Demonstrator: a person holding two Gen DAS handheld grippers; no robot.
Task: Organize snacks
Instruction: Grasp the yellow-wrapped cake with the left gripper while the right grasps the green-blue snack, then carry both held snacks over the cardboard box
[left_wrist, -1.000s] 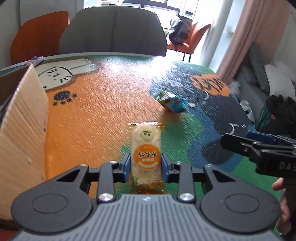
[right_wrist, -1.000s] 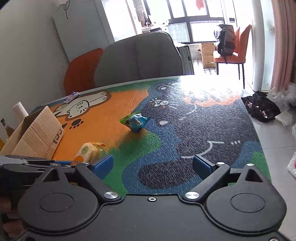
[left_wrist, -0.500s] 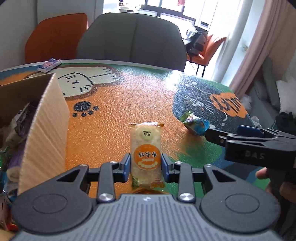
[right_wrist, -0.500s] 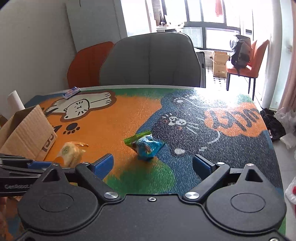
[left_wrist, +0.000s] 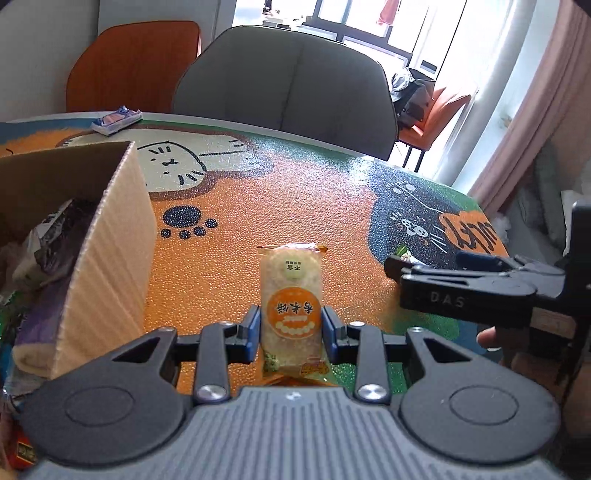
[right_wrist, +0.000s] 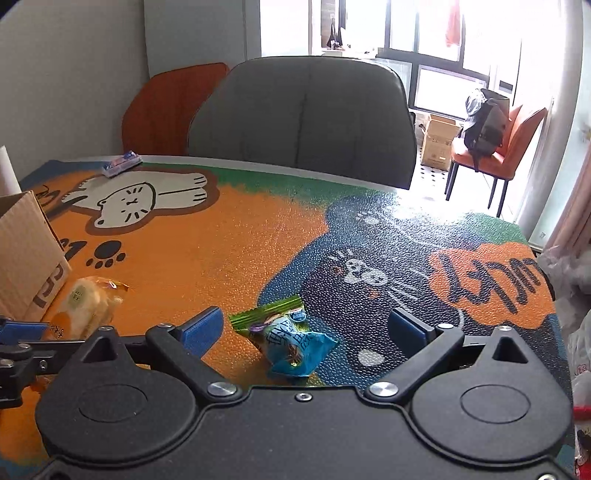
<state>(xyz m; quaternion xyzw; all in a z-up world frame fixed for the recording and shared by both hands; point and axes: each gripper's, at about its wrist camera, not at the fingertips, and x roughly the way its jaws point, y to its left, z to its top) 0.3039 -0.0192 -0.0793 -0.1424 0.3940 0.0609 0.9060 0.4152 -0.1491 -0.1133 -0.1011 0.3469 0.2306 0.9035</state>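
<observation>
fingers (left_wrist: 255, 328) of left gripper (left_wrist: 290, 328) pinch rice cracker pack (left_wrist: 290, 295) beside cardboard box (left_wrist: 107, 236); right gripper (right_wrist: 304, 330) closing, blue candy bag (right_wrist: 291, 345) on tabletop (right_wrist: 221, 236) between, untouched. next: drop, grab.

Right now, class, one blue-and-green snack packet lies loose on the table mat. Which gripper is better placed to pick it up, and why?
The right gripper. Its jaws, closing now, straddle the blue-and-green packet without touching it. The left gripper is shut on the rice cracker packet near the cardboard box.
</observation>
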